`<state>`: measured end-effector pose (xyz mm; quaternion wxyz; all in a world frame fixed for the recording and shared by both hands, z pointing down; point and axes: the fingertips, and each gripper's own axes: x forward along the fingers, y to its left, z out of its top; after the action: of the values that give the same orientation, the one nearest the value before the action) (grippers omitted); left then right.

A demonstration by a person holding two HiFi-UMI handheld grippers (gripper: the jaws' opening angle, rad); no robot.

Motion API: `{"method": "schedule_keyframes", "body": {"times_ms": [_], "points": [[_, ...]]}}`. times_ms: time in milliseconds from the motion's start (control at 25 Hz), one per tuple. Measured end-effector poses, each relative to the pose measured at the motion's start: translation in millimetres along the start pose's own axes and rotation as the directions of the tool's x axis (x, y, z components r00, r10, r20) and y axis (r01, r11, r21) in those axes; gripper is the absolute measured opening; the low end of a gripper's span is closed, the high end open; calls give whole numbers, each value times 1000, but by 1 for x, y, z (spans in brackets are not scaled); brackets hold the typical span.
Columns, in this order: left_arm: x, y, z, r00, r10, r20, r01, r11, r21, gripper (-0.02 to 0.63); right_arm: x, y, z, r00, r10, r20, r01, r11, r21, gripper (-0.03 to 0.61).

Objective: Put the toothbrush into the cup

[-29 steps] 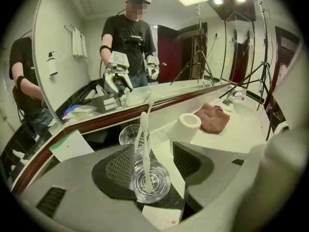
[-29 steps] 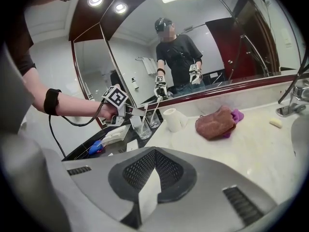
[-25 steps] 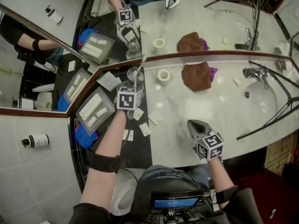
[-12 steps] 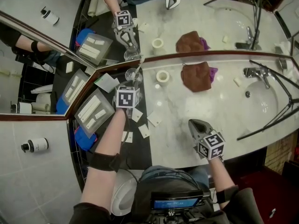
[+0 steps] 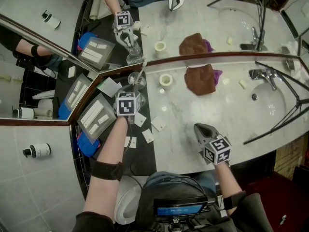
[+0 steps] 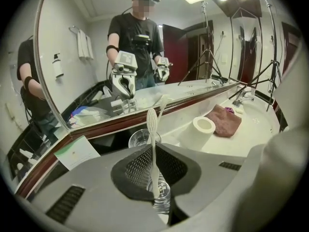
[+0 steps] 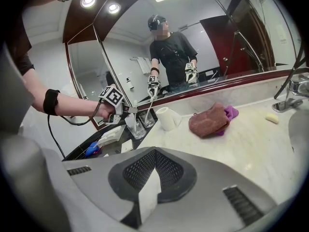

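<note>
A white toothbrush (image 6: 152,124) stands upright between the jaws of my left gripper (image 6: 153,151), which have just been closing and now pinch its handle. Its lower end shows over a clear glass cup (image 6: 160,197) right under the jaws. A second glass (image 6: 139,138) stands just beyond, by the mirror. In the head view the left gripper (image 5: 133,87) is at the glass (image 5: 136,79) with the toothbrush (image 5: 141,73) leaning toward the mirror. My right gripper (image 5: 200,128) hovers shut over the marble near the front edge, with nothing in it (image 7: 153,151).
A white roll (image 5: 166,79) and a brown cloth (image 5: 200,78) lie on the marble counter by the mirror. The sink (image 5: 277,103) and tap (image 5: 260,75) are at the right, crossed by tripod legs (image 5: 285,115). A plastic tray (image 5: 96,114) and paper cards (image 5: 145,122) sit at the left.
The left gripper's jaws, wide apart around the toothbrush a second ago, have drawn together on it. The right gripper has stayed still.
</note>
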<state>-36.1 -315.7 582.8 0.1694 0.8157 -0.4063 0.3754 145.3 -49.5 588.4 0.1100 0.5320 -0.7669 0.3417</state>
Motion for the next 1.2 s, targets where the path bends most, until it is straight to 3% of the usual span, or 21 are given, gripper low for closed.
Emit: {"method": "schedule_keyframes", "body": {"times_ms": [200, 400, 760, 960, 1200], "points": [[-20, 18, 9, 996, 68, 61, -69, 997, 16, 25, -5, 7, 7, 1000, 18, 15, -17, 1000, -19, 6], [-63, 18, 26, 985, 93, 147, -92, 996, -17, 25, -12, 18, 17, 998, 49, 32, -47, 998, -48, 6], [-154, -4, 27, 940, 144, 308, -112, 987, -119, 23, -28, 36, 33, 992, 120, 36, -115, 986, -123, 6], [-190, -20, -1, 935, 172, 311, -118, 975, -186, 23, -37, 42, 41, 988, 150, 32, -143, 976, -164, 6], [-209, -62, -46, 971, 105, 214, -59, 975, -212, 23, -46, 47, 34, 983, 182, 18, -175, 967, -184, 6]]}}
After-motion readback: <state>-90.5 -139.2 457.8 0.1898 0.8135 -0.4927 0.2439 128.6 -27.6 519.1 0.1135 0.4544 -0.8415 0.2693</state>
